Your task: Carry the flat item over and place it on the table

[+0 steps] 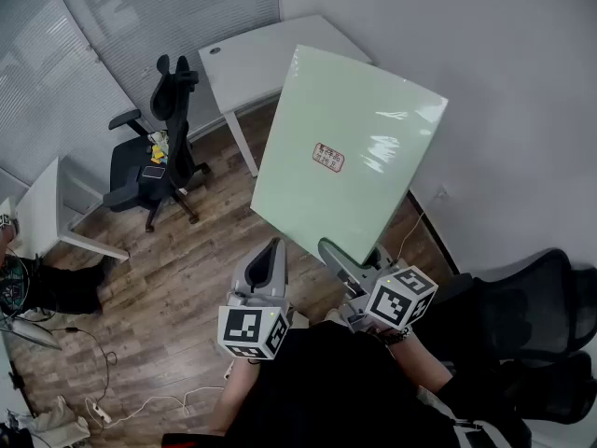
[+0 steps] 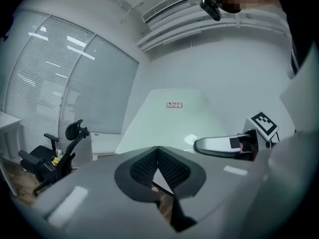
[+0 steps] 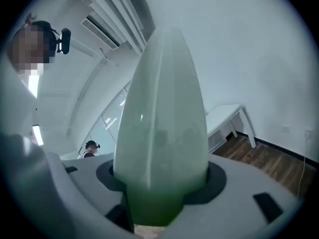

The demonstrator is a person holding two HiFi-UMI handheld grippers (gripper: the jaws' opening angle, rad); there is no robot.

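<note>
Nearest, well short of the white table [image 1: 250,62]: the left gripper [image 1: 271,249] has its jaws pressed together on nothing, and its own view shows the pads meeting with only floor behind the gap. Just beside it, on the side away from the table's leg, the right gripper [image 1: 349,258] is clamped on the near edge of the flat board [image 1: 347,152]. In that gripper's view the pale green sheet runs edge-on out from between the jaws. The board is in the air between the grippers and the table, tilted, and its far corner overlaps the table top in the head view (above it or short of it, can't tell). A red label [image 1: 328,157] sits mid-face. Left of the table is a black office chair [image 1: 154,152] on the wood floor [image 1: 177,278]. Handling guess: the board is thin and light and looks bowed from the single grip, so it is flexy rather than rigid. The glossy face is probably slippery. One-edge hold means it can swing or droop. Better to take the near edge with both grippers spaced apart, then lay it flat on the table top.
</note>
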